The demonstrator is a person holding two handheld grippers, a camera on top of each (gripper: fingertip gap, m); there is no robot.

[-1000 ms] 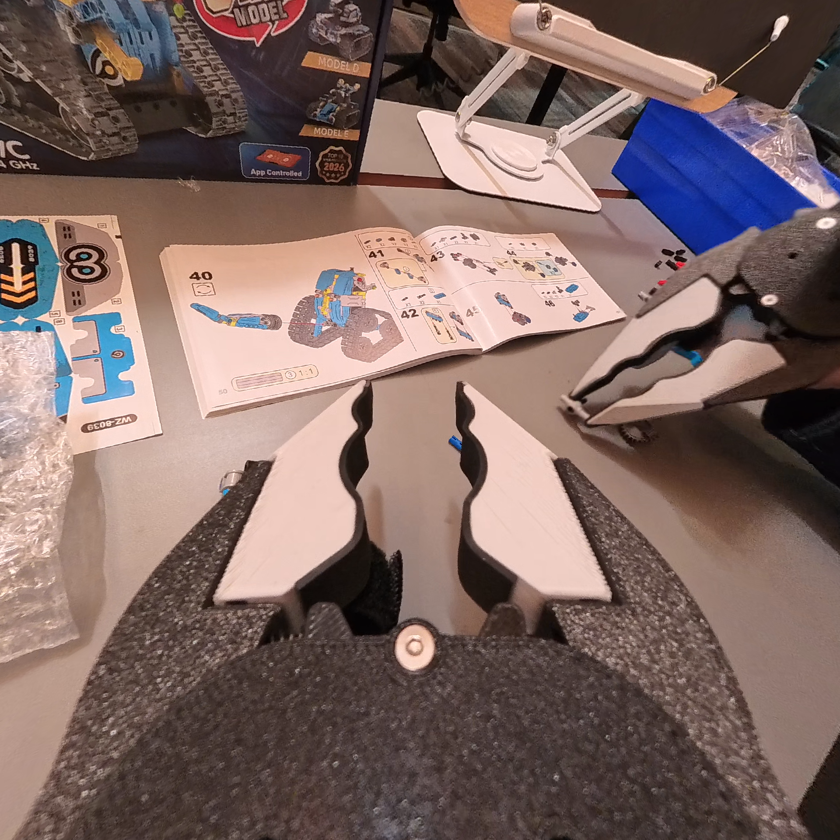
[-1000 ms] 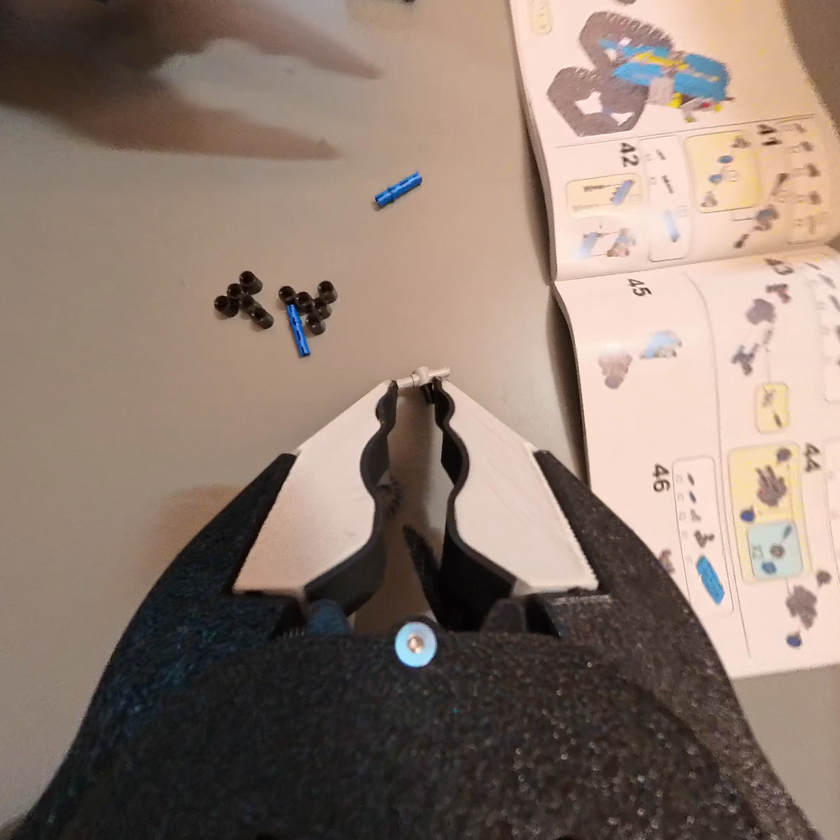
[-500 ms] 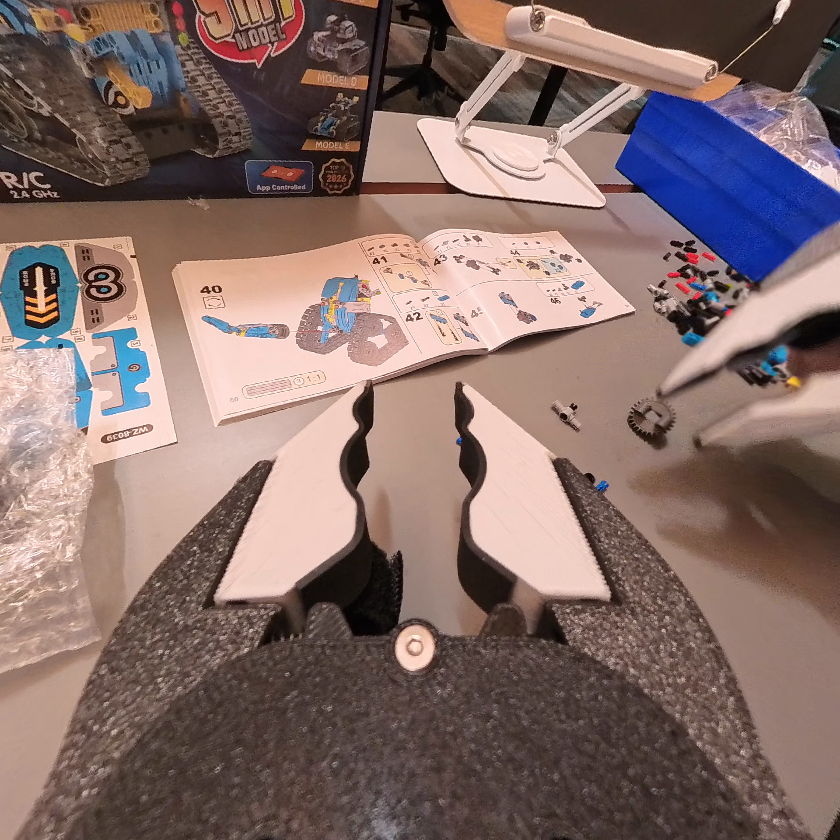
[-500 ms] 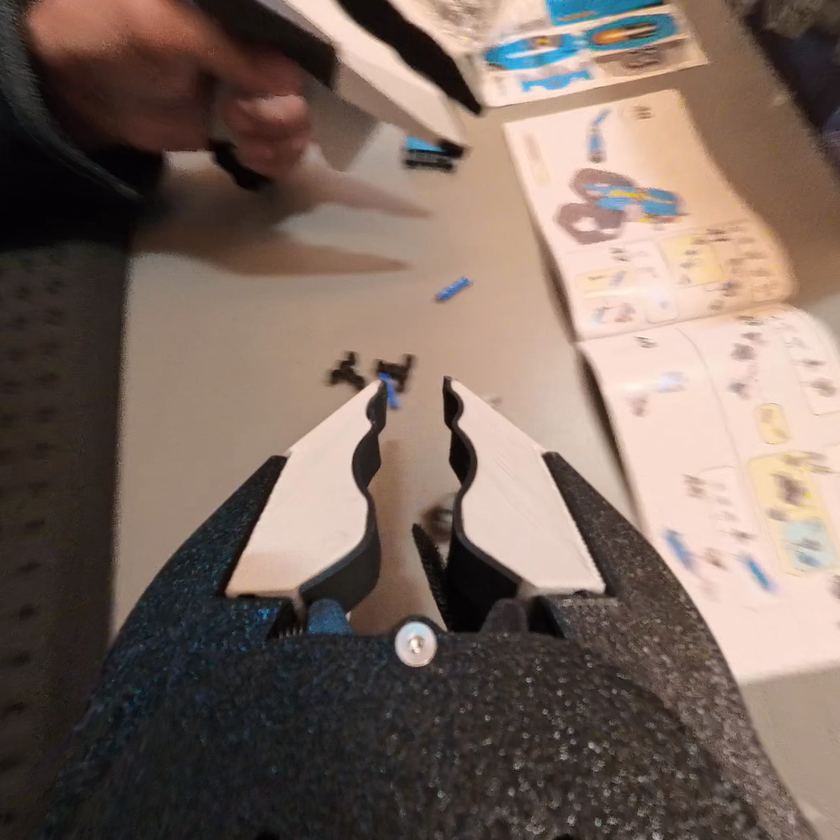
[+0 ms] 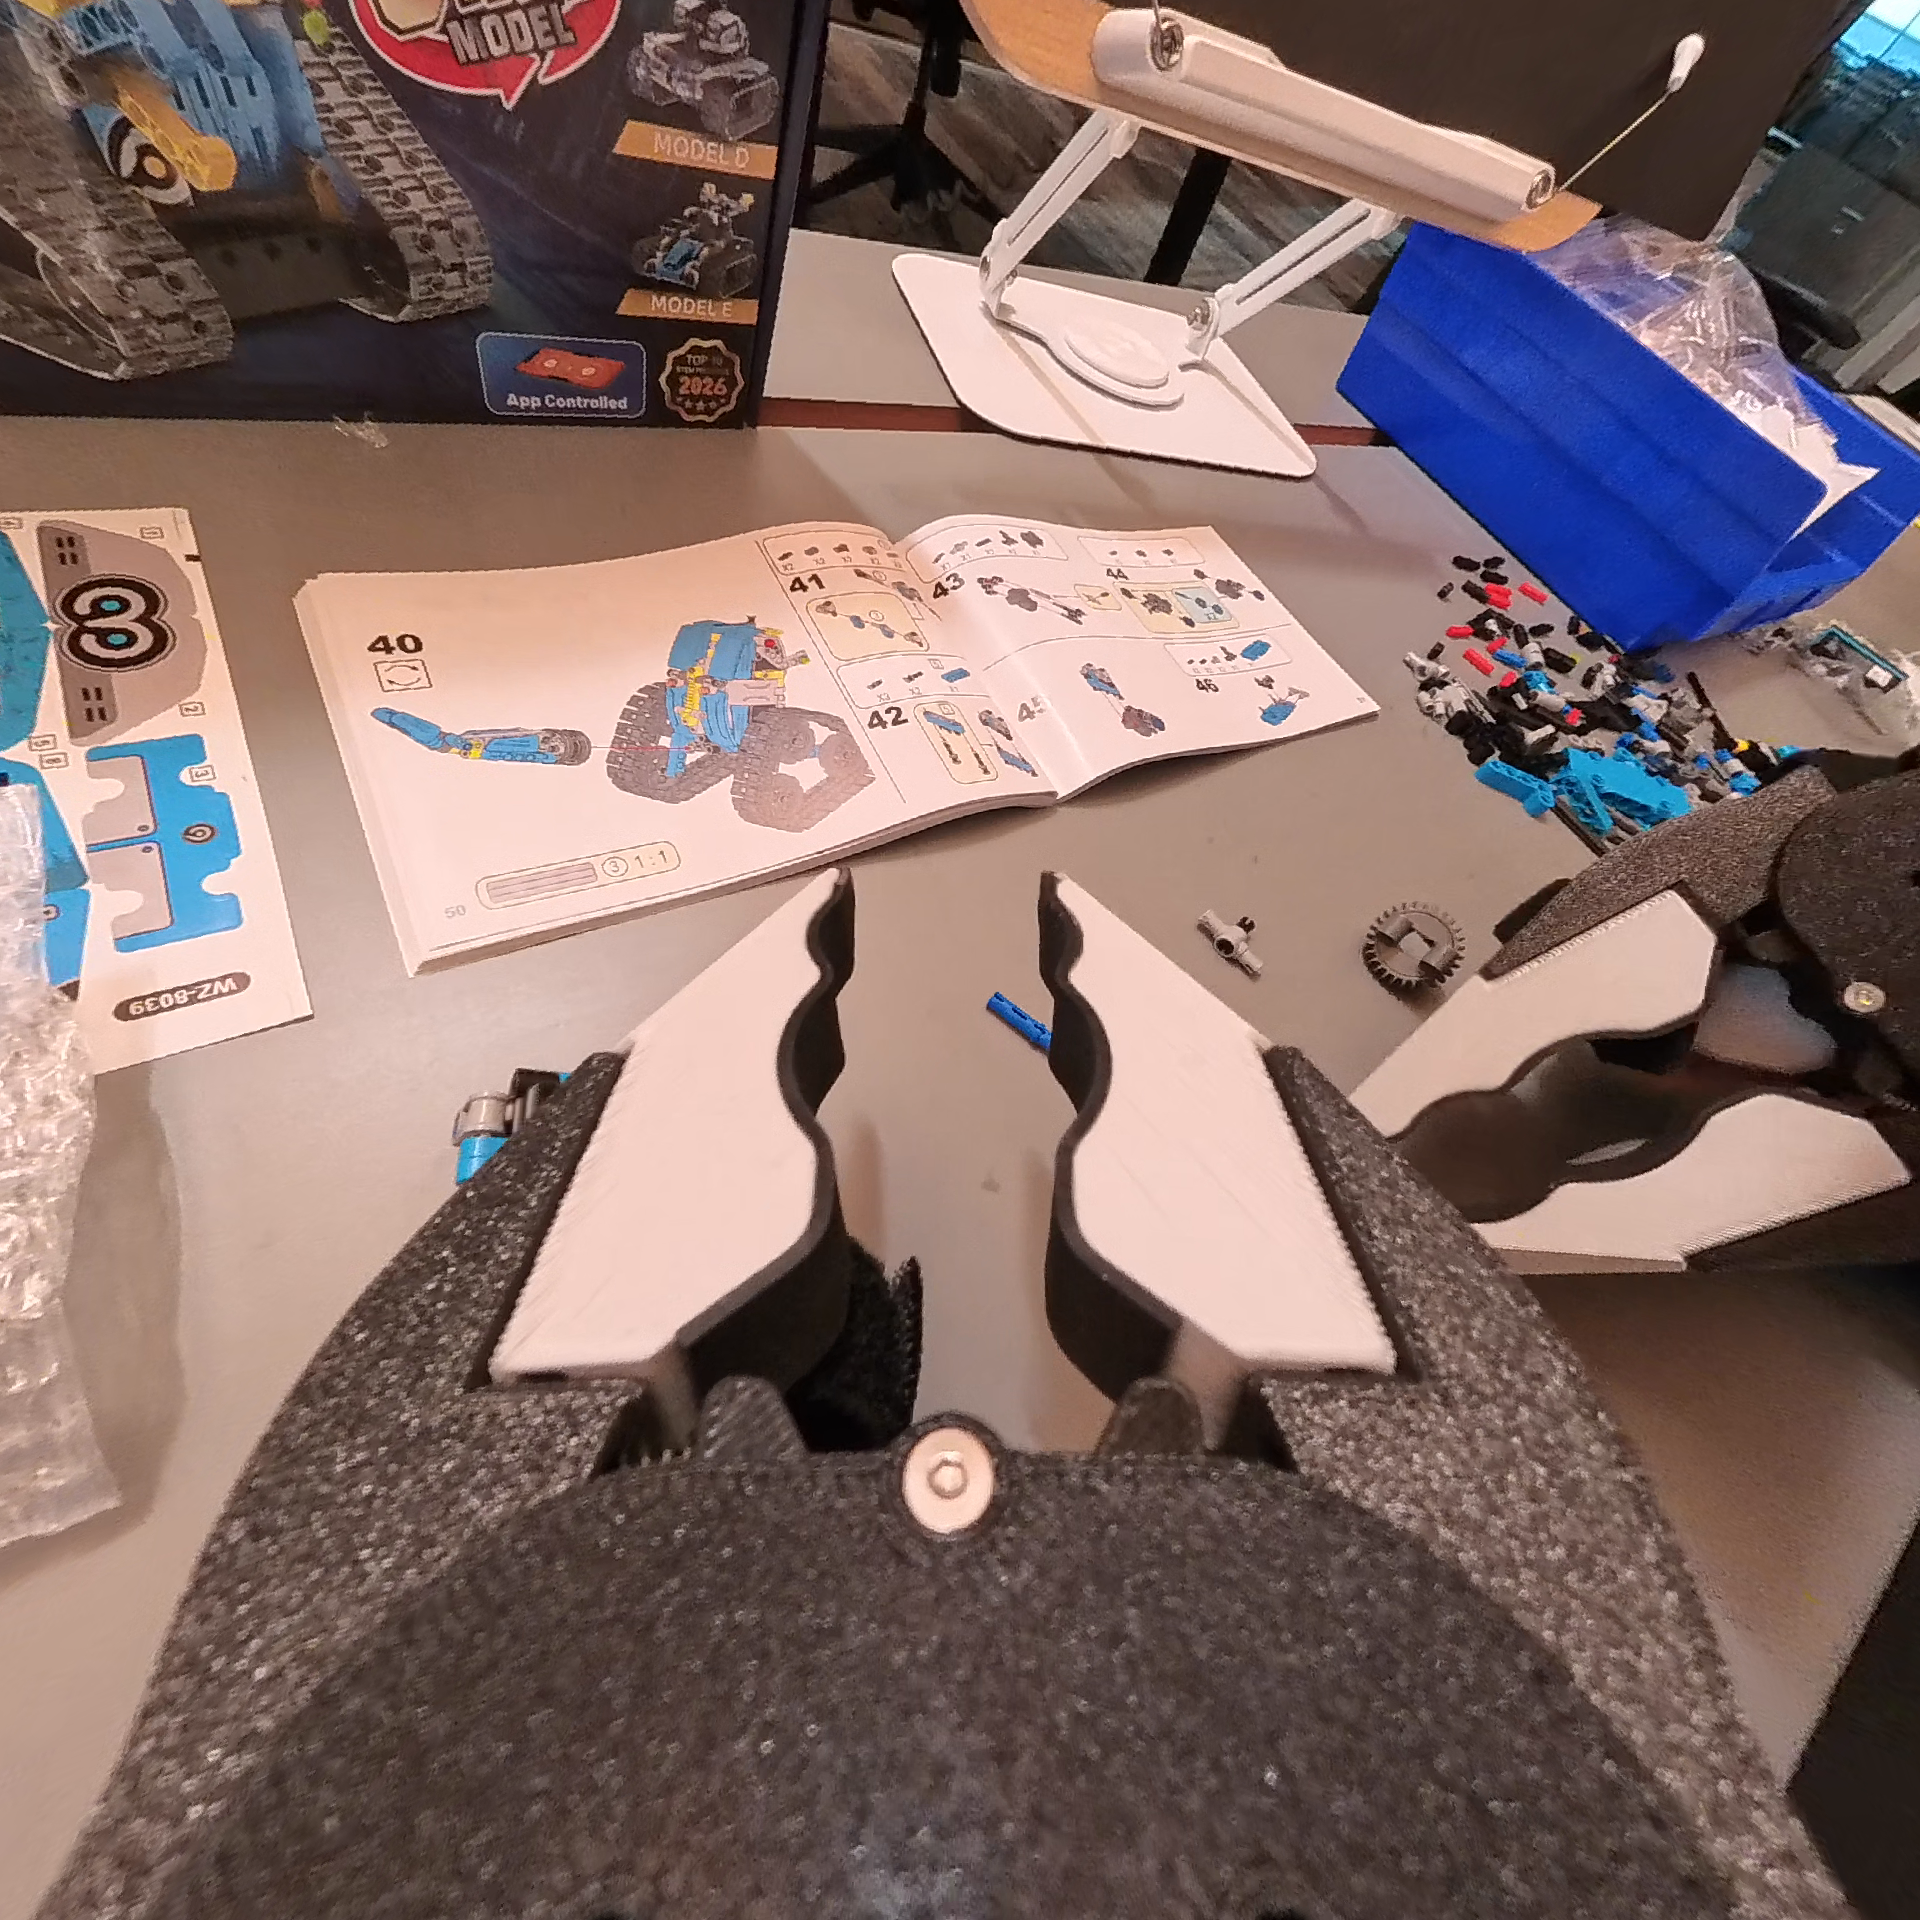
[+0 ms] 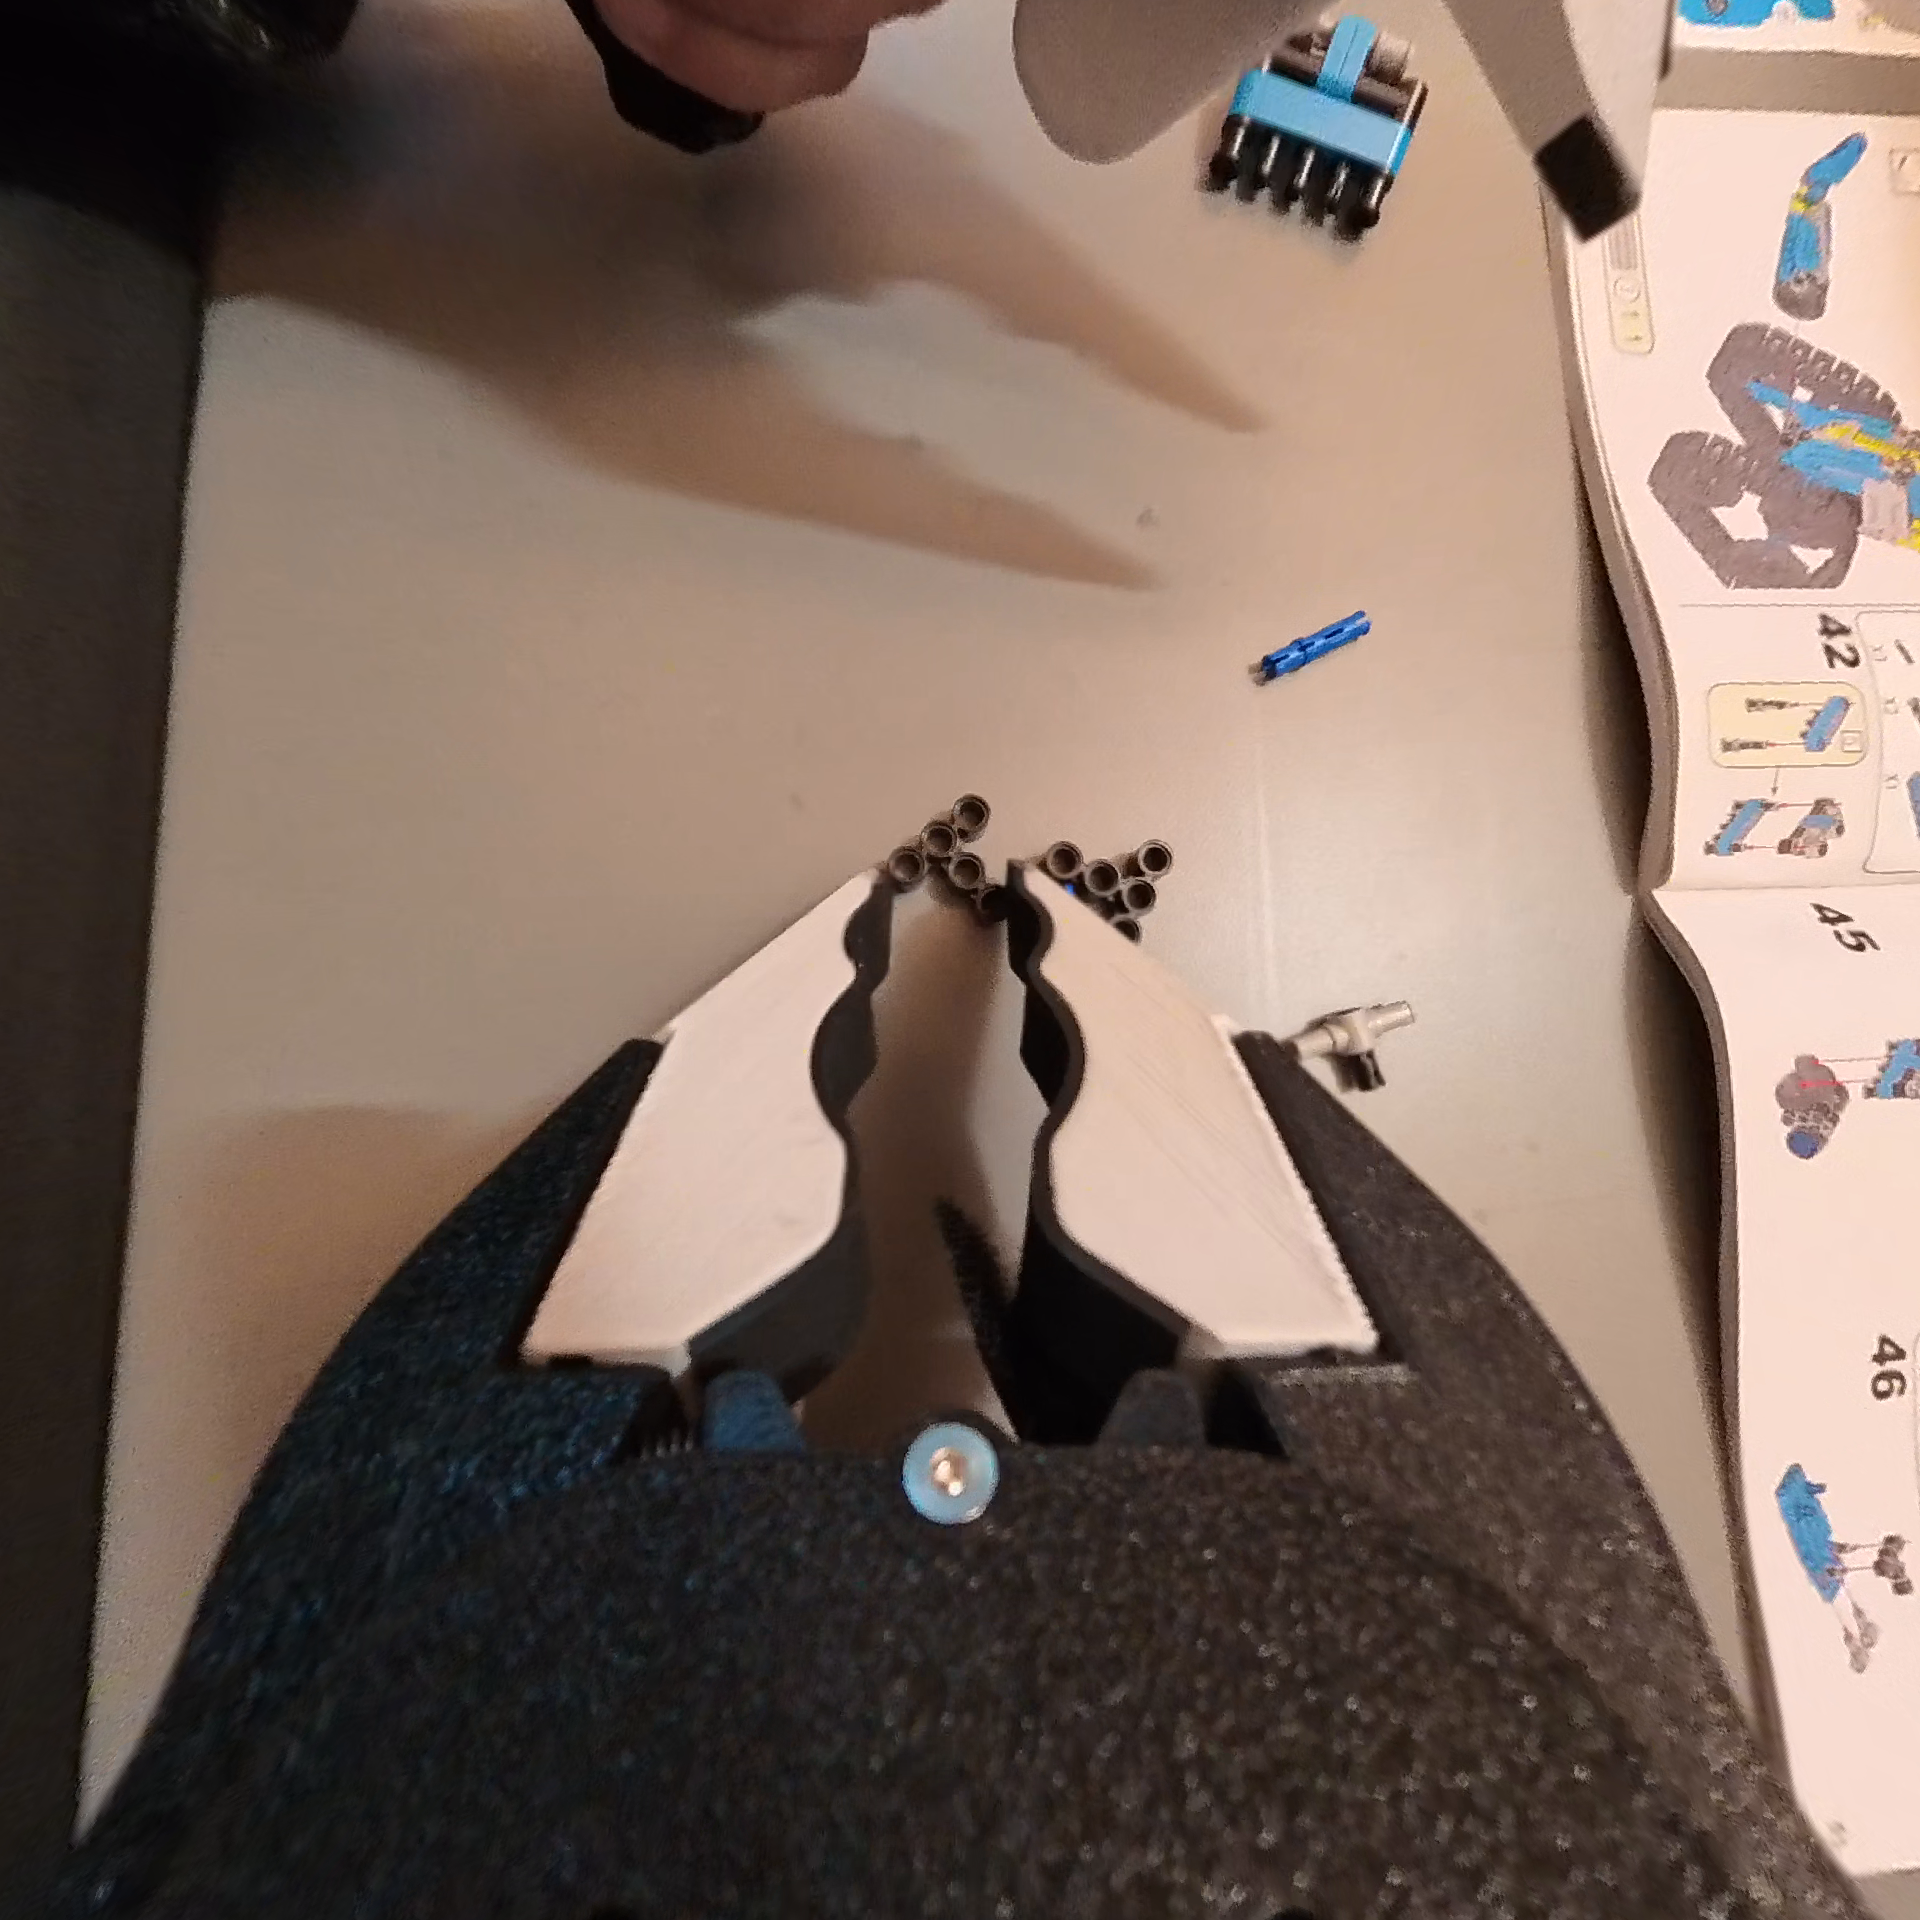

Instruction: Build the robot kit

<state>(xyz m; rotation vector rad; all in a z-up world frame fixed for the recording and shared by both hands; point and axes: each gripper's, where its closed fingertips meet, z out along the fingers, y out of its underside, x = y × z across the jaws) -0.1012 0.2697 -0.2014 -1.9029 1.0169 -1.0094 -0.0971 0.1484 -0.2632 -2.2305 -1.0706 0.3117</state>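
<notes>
My left gripper (image 5: 942, 894) is open and empty, low over the grey table just in front of an open instruction booklet (image 5: 727, 707). A small blue pin (image 5: 1018, 1013) lies between its fingers, by the right one. My right gripper (image 6: 951, 883) is open, its tips at a cluster of small black connectors (image 6: 1112, 883); one sits in the gap. It also shows in the left wrist view (image 5: 1455, 1153), to the right of my left gripper. A grey connector (image 6: 1351, 1034) lies beside its right finger, and a blue pin (image 6: 1314, 660) lies farther ahead.
A grey gear (image 5: 1413, 945) and a pile of small parts (image 5: 1579, 707) lie right, by a blue bin (image 5: 1621, 457). A white stand (image 5: 1101, 353) and the kit box (image 5: 395, 208) stand behind. Sticker sheet (image 5: 135, 779) and bubble wrap (image 5: 42, 1195) lie left. A blue-black assembly (image 6: 1314, 135) lies near. My left tips are about 12 cm from the grey connector (image 6: 1351, 1034), my right tips only 7 cm. The left camera catches it too, in the left wrist view (image 5: 1237, 941).
My right gripper let go of the grey connector it held a second ago, opened, swung away and came down at the black connectors. My left gripper stayed open and barely moved.
</notes>
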